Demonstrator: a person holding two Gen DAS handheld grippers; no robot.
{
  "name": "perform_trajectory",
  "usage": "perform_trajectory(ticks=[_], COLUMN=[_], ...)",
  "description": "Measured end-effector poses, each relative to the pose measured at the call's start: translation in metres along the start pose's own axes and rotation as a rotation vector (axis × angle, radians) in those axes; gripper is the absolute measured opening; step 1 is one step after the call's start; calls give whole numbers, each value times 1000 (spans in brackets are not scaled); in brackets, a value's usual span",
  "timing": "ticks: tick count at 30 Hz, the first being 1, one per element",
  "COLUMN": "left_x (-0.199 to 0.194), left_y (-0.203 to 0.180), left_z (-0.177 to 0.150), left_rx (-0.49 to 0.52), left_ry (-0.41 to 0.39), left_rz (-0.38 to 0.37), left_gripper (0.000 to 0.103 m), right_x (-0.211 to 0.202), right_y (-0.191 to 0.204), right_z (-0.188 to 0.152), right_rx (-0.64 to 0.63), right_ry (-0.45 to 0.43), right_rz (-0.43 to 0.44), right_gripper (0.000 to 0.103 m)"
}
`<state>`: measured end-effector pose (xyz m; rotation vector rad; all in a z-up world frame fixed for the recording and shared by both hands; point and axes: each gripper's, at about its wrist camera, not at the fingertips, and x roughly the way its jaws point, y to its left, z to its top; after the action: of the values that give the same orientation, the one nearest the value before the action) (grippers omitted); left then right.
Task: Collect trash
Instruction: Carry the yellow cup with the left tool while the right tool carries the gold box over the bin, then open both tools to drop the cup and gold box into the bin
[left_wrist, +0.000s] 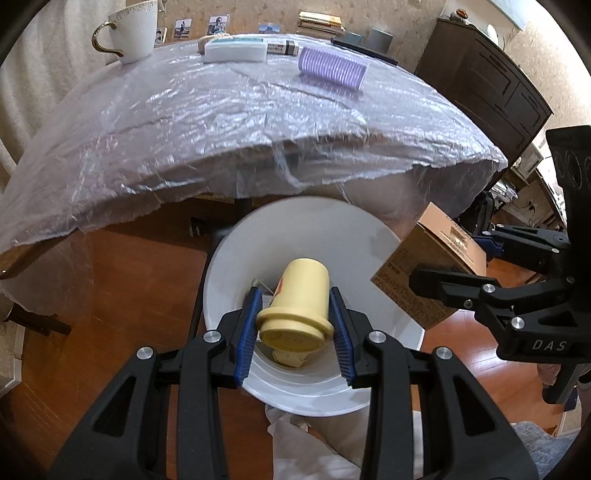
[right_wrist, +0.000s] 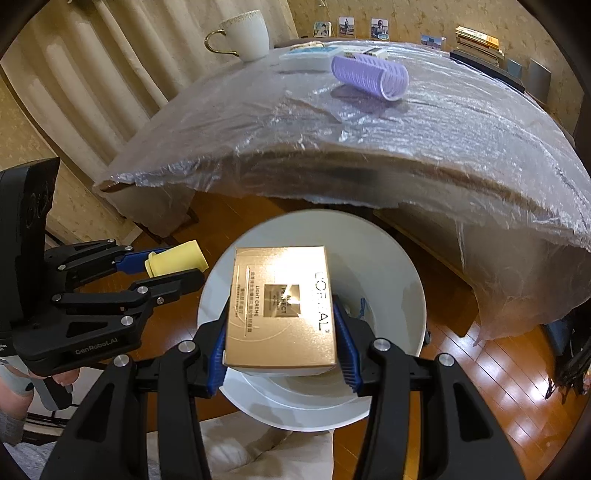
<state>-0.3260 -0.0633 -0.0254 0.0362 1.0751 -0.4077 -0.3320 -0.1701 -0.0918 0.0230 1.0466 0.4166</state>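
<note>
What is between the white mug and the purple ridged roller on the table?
In the right wrist view, a flat white box lies between the white mug and the purple roller, on the plastic-covered table.

Yellow cup (left_wrist: 299, 306), gold box (right_wrist: 282, 310) above white bin (right_wrist: 399, 280).

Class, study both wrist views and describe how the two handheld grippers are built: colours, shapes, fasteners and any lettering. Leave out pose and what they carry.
Both the left gripper and the right gripper are matte black plastic linkages with triangular cut-outs and round silver pivot bolts. Each finger ends in a ribbed blue pad. Seen from the side, the left body reads "GenRobot.AI" in pale lettering; the right shows "DAS". No cables are visible.
</note>
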Motion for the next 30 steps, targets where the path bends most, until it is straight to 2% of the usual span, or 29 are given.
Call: perform_trajectory(ticks=[30], left_x=[63], left_y=[1], left_z=[-8], left_rx=[19], left_ry=[102], left_rz=[50], left_gripper=[38], right_x=[48], right_y=[-24], right_z=[-8], right_rx=[-7], right_ry=[88], right_rz=[-65], right_gripper=[48])
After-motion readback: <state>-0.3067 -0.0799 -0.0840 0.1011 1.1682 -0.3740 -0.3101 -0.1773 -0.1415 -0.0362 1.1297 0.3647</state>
